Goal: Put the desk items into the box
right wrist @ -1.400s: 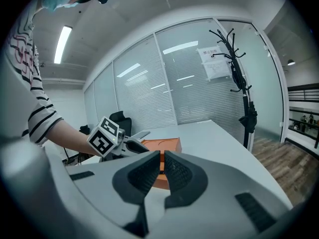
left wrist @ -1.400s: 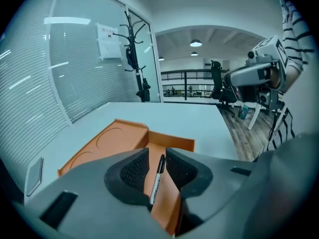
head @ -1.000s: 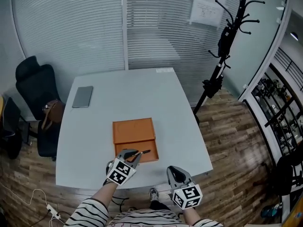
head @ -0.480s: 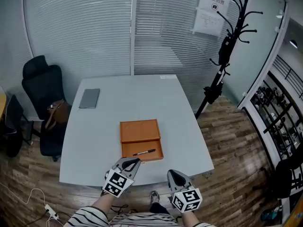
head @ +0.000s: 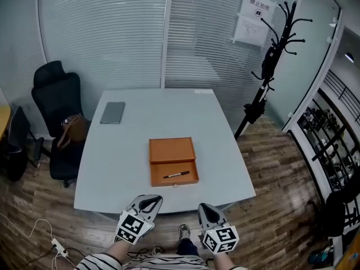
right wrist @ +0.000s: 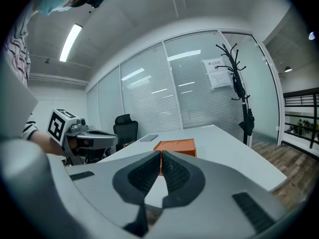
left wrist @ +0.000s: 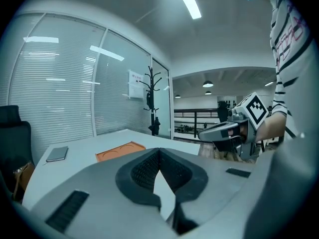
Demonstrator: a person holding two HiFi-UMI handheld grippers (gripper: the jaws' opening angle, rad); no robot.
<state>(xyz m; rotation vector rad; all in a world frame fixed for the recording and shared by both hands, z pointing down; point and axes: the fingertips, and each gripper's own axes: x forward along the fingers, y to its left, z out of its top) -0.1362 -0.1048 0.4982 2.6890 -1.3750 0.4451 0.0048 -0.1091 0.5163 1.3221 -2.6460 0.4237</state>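
Note:
An orange box (head: 171,151) lies flat near the front of the grey table (head: 129,151). A black pen (head: 176,174) rests in its near compartment. My left gripper (head: 149,201) and right gripper (head: 203,209) hang side by side just off the table's near edge. Both are shut with nothing between their fingers. The left gripper view looks past its closed tips (left wrist: 159,151) to the box (left wrist: 121,150) and the right gripper (left wrist: 227,132). From the right gripper (right wrist: 160,153), the box (right wrist: 175,146) sits straight ahead, with the left gripper (right wrist: 84,141) at the left.
A flat grey notebook-like item (head: 113,112) lies at the table's far left corner. A black office chair (head: 56,94) with a brown bag stands to the left. A black coat rack (head: 270,55) rises at the right, before glass walls with blinds. The floor is wood.
The left gripper held the pen over the box, let it go into the near compartment, then pulled back off the table edge. The right gripper stayed put.

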